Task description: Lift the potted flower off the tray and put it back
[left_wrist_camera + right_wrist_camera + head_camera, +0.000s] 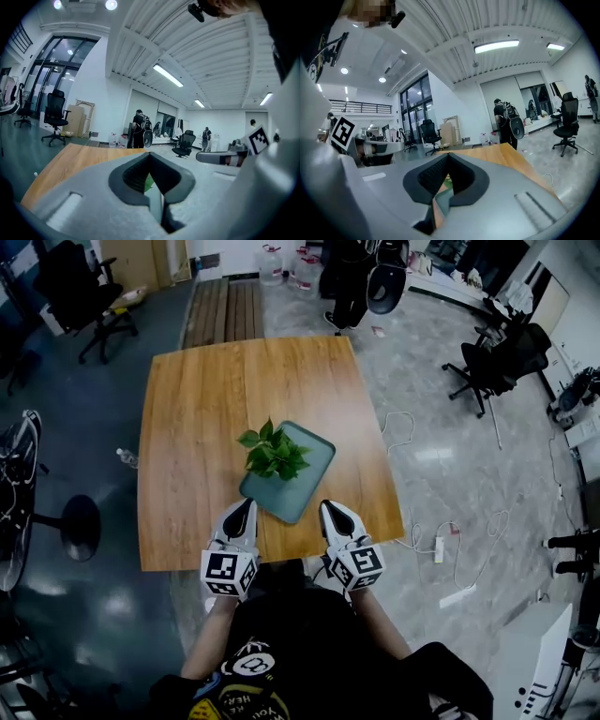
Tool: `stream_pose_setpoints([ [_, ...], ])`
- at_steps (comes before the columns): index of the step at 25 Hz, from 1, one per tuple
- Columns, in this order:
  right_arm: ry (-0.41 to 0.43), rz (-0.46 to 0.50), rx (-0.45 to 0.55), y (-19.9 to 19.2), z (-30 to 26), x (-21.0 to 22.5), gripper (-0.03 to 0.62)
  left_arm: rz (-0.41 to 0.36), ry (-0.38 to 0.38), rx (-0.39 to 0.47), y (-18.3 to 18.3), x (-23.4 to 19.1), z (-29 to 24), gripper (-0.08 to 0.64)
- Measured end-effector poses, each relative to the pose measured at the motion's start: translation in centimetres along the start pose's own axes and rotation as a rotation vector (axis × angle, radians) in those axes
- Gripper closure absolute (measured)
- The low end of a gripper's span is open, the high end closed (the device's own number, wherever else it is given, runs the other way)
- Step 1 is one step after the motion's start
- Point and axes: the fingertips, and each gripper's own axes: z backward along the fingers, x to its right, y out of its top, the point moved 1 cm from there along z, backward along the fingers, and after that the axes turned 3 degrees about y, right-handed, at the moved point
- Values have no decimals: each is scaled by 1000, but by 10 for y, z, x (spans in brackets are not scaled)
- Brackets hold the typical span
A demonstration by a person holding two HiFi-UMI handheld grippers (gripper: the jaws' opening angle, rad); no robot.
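Note:
The potted flower [273, 453], a small leafy green plant, stands on the teal tray [292, 498] in the middle of the wooden table [197, 427]. Both grippers hover over the table's near edge, pointing at the tray but apart from it. My left gripper [243, 505] is just left of the tray's near corner, its jaws together and empty. My right gripper [334, 507] is just right of that corner, also shut with nothing in it. In the left gripper view, the left gripper [150, 154] shows a sliver of green leaf [148, 183] past its closed tips. The right gripper [448, 155] shows much the same.
Black office chairs stand at the far left [80, 292] and far right [497, 357]. White cables and a power strip [438, 547] lie on the floor right of the table. A plastic bottle [127, 457] lies on the floor at the left. A person [138, 129] stands beyond the table.

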Motion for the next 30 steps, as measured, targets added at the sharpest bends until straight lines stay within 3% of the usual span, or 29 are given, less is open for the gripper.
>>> stream_pose_setpoints([
  [3, -22, 41, 39, 23, 8, -6, 591, -20, -5, 10, 6, 10, 7, 561],
  [7, -47, 93, 50, 38, 11, -5, 591, -20, 52, 4, 7, 3, 14, 561],
  [14, -72, 88, 71, 44, 13, -4, 592, 26, 26, 33, 19, 3, 20, 561],
  [20, -57, 75, 71, 43, 9, -8, 592, -3, 20, 37, 24, 7, 22, 561],
  [26, -39, 68, 49, 38, 7, -12, 592, 31, 33, 51, 25, 4, 24, 563],
  [30, -33, 68, 42, 36, 6, -12, 592, -6, 23, 23, 19, 8, 23, 563],
])
